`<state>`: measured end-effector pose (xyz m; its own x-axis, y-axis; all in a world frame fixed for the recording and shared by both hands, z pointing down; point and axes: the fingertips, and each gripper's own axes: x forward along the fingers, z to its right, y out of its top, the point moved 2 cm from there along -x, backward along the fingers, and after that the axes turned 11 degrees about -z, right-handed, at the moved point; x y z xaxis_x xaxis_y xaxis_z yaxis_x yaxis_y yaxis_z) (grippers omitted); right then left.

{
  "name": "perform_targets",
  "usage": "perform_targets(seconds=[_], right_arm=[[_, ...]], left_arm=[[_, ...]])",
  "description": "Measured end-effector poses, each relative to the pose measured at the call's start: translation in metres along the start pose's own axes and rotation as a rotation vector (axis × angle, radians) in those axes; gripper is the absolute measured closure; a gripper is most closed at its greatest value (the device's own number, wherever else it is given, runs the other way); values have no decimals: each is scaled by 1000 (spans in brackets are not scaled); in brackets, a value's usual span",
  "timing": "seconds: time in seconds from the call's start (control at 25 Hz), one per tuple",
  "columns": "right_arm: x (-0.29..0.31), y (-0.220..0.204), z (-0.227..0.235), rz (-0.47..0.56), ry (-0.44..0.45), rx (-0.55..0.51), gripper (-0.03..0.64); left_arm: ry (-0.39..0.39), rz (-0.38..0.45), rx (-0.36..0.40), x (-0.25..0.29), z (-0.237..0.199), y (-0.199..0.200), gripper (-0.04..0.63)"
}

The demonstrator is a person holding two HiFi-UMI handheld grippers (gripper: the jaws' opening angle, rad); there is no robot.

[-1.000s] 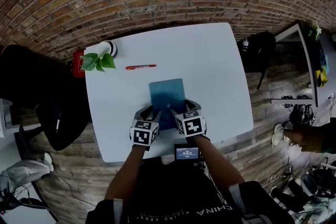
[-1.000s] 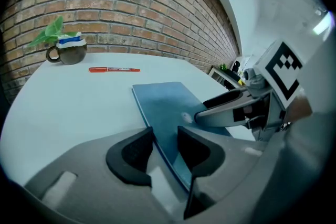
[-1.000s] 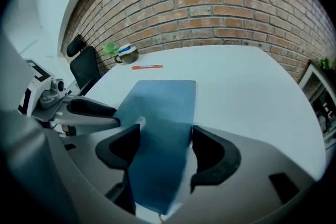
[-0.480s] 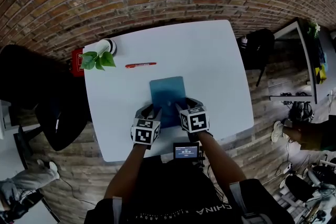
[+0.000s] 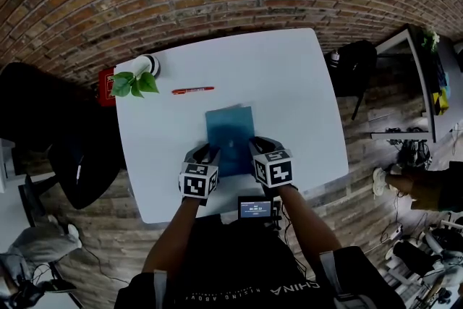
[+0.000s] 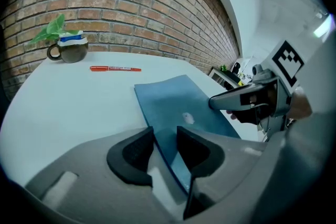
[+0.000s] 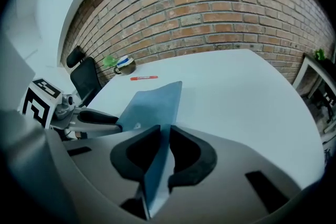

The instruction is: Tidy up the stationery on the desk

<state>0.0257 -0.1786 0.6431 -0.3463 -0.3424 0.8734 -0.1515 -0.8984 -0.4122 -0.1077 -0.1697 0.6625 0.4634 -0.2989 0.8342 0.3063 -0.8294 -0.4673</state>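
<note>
**Blue folder taken at its near edge**

The right gripper [image 7: 164, 136] is clamped on the near right edge of the blue folder [image 7: 152, 99]. Its jaws have just been closing, and the thin cover is pinched between the pads. The left gripper [image 6: 165, 140] is set at the folder's near left edge with its jaws standing apart; the edge runs between them but is not pressed. The folder lies on the white desk [image 5: 289, 83], and its near end appears slightly raised.

For a clean lift, the left jaws should be closed fully before anything is raised. Both sides should then be brought up together, so that the cover is not twisted or creased.

Counted:
- two grippers
- one folder
- one red pen [image 5: 193, 90], beyond the folder's far edge and to its left, well apart
- one mug with a plant [image 5: 145, 72], farther beyond the folder on the same side
</note>
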Motion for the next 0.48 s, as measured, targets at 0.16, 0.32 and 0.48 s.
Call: perform_targets(seconds=[0.16,0.32,0.48], right_arm=[[-15,6,-8,29,22,-40,561],[-31,14,-22,58,55,-89,569],[-46,22,-42,85,94,-138,572]], left_arm=[[-4,5,-11,-1,0,-1,449],[-18,6,-25,0,-2,-1,449],[-52,2,-44,-3,-3,-1,449]])
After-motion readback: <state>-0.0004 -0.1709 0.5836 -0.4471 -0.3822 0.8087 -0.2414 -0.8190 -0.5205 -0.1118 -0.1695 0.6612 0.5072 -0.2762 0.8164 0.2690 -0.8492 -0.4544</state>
